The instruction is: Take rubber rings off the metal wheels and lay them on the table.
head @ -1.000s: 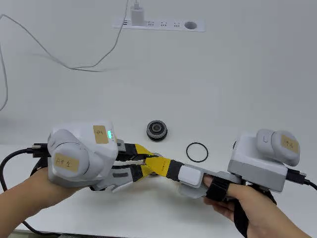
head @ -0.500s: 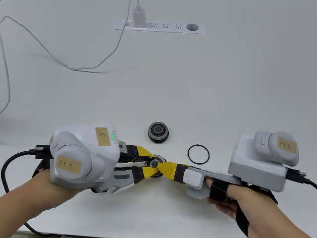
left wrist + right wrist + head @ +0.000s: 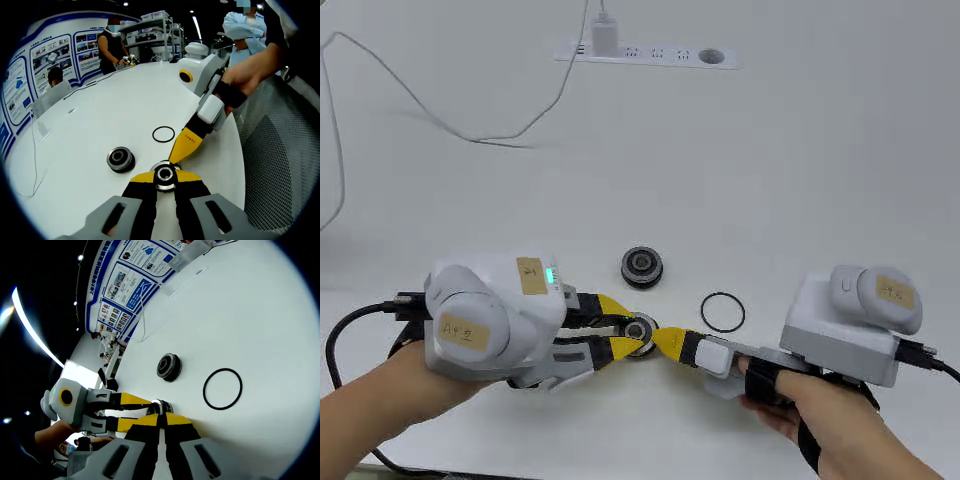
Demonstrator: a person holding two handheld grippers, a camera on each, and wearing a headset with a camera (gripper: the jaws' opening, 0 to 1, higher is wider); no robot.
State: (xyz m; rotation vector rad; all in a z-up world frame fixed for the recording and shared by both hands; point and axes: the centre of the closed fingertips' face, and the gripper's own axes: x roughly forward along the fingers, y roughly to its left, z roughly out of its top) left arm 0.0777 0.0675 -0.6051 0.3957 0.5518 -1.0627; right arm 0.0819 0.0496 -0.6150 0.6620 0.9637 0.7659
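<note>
My left gripper (image 3: 629,328) (image 3: 165,179) is shut on a small metal wheel (image 3: 642,330) (image 3: 165,175), held just above the table. My right gripper (image 3: 665,341) (image 3: 159,417) is shut, its yellow tips against that wheel's (image 3: 161,406) right edge; whether they pinch a ring cannot be seen. A second wheel (image 3: 642,266) (image 3: 120,159) (image 3: 169,366) with a black rubber ring around it lies on the table behind the grippers. To its right a loose black rubber ring (image 3: 722,311) (image 3: 163,134) (image 3: 222,388) lies flat.
A white power strip (image 3: 648,54) with a plugged-in adapter lies at the far edge, its grey cable (image 3: 440,125) trailing left. People stand by shelves at the far end of the white table (image 3: 150,95). A mesh chair (image 3: 280,165) stands beside the table.
My right gripper has drawn back to the right, so its tips no longer overlap the left jaws. The wheel between the left jaws now shows. The left gripper has stayed put.
</note>
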